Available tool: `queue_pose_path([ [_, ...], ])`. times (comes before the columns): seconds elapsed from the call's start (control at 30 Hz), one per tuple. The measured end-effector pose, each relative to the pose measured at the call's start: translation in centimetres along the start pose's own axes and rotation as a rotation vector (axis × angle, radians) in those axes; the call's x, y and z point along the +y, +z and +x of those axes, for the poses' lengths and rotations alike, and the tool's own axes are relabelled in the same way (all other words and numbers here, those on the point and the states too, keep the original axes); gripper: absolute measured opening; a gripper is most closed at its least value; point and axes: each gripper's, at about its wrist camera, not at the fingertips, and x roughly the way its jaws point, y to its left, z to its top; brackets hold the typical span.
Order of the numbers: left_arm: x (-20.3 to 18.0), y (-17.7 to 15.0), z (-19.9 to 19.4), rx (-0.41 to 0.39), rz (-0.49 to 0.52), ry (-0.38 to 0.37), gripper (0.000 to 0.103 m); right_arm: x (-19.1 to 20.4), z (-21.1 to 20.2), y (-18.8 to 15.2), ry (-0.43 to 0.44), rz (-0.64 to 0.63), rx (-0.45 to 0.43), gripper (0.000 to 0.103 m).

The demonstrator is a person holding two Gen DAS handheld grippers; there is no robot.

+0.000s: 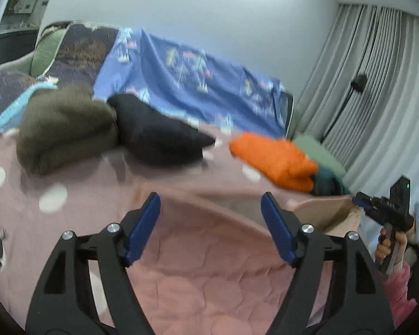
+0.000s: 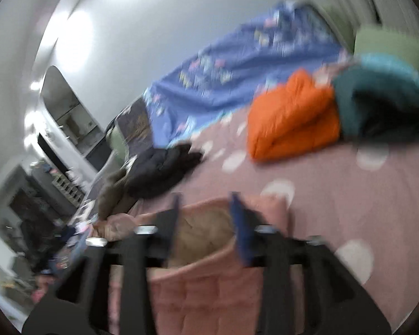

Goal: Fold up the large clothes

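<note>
Both views show my pink quilted garment (image 1: 209, 273) on the bed (image 1: 78, 184). Left view: it lies under my left claw (image 1: 211, 217), jaws apart, untouching. Right view: blurred, its folded edge sits between my right claw (image 2: 205, 212)'s parted jaws.

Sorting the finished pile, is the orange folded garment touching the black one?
Apart. The left wrist view shows a bare strip of pink bedspread between the black garment and the orange garment.
</note>
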Motion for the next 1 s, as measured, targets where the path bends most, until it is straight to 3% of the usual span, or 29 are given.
queue_pose_path([
  [0.07,0.1,0.7,-0.5,-0.027,0.003,0.003,0.079,0.9,-0.6,0.2,-0.022,-0.067,-0.047,0.063],
  [0.17,0.9,0.5,-0.2,-0.019,0.016,0.037,0.081,0.5,-0.1,-0.4,-0.069,-0.119,-0.033,0.065],
  [0.37,4.6,-1.9,4.4,0.139,-0.008,0.109,0.081,-2.4,6.0,-3.2,-0.176,-0.190,0.180,0.066],
  [0.5,6.0,-2.9,7.3,0.207,-0.022,0.088,0.080,-3.3,9.3,-3.9,-0.196,-0.221,0.251,0.066],
  [0.57,5.7,-3.1,8.5,0.226,0.001,0.071,0.066,-3.4,10.2,-3.6,-0.175,-0.207,0.262,0.060],
  [0.6,5.4,-3.2,8.7,0.229,0.022,0.070,0.031,-3.3,10.4,-3.4,-0.160,-0.205,0.264,0.018],
  [0.63,5.0,-3.1,8.7,0.223,0.038,0.075,0.012,-3.1,10.2,-3.2,-0.174,-0.199,0.260,0.008],
  [0.77,3.1,-1.4,4.6,0.023,0.061,0.071,0.012,-2.5,7.0,-1.0,-0.149,-0.139,0.114,0.008],
  [0.8,3.1,-1.2,4.4,0.019,0.071,0.079,0.012,-2.7,7.1,-0.8,-0.166,-0.134,0.117,0.008],
  [0.87,4.1,-1.5,5.6,0.066,0.078,0.147,0.013,-3.6,8.7,-1.5,-0.273,-0.152,0.160,0.008],
  [0.9,5.0,-2.4,7.3,0.140,0.079,0.183,0.014,-4.3,10.4,-2.5,-0.326,-0.172,0.221,0.010],
  [0.97,6.7,-4.8,10.1,0.255,0.087,0.256,0.021,-5.5,12.9,-4.6,-0.365,-0.179,0.306,0.013],
  [1.0,6.9,-5.8,10.6,0.267,0.095,0.269,0.023,-5.6,12.8,-4.8,-0.365,-0.180,0.286,0.016],
])
